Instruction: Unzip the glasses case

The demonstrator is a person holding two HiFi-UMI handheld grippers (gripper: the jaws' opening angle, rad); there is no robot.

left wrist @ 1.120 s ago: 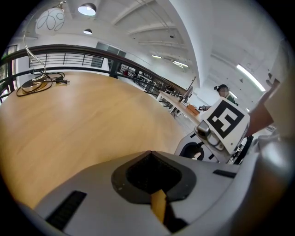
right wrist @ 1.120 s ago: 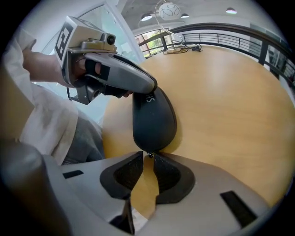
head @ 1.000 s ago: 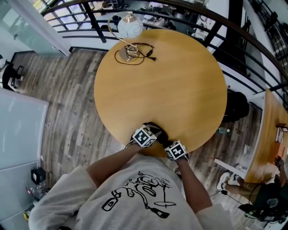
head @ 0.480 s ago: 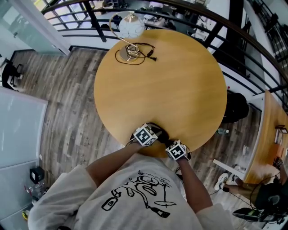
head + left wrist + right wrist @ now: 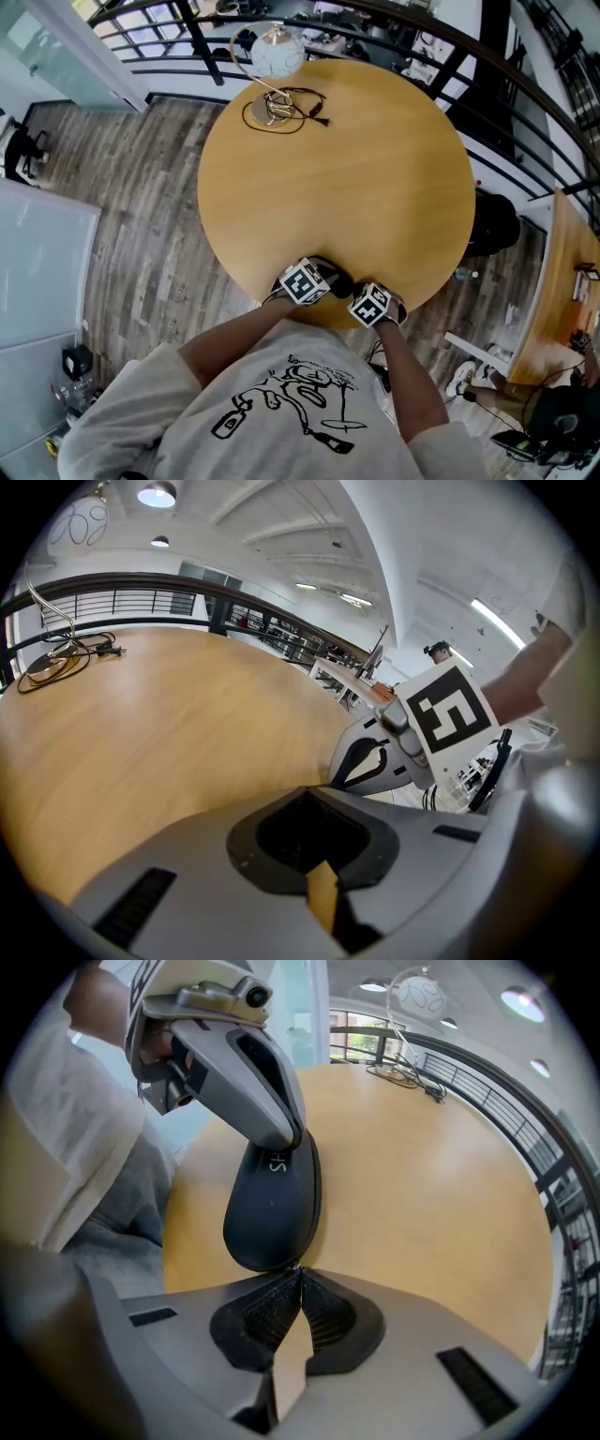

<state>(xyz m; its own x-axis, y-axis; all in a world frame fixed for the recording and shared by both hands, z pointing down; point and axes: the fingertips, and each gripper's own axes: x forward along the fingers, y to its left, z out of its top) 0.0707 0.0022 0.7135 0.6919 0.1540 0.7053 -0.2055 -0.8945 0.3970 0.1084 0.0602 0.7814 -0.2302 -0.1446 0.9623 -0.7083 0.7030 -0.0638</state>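
Glasses case [image 5: 272, 1206] sits at the table's [image 5: 356, 169] near edge. My right gripper [image 5: 300, 1273] just closed tight on what looks like its zip pull [image 5: 297, 1266]. My left gripper [image 5: 284, 1140], jaws together, pins the far end. It's a tiny bite, so I reckon the pull could slip out, or the case skids off.

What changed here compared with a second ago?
The right gripper shifted slightly to the right in the head view, and its jaws have just closed against the near end of the black oval glasses case. The left gripper, case and white globe lamp stayed put.
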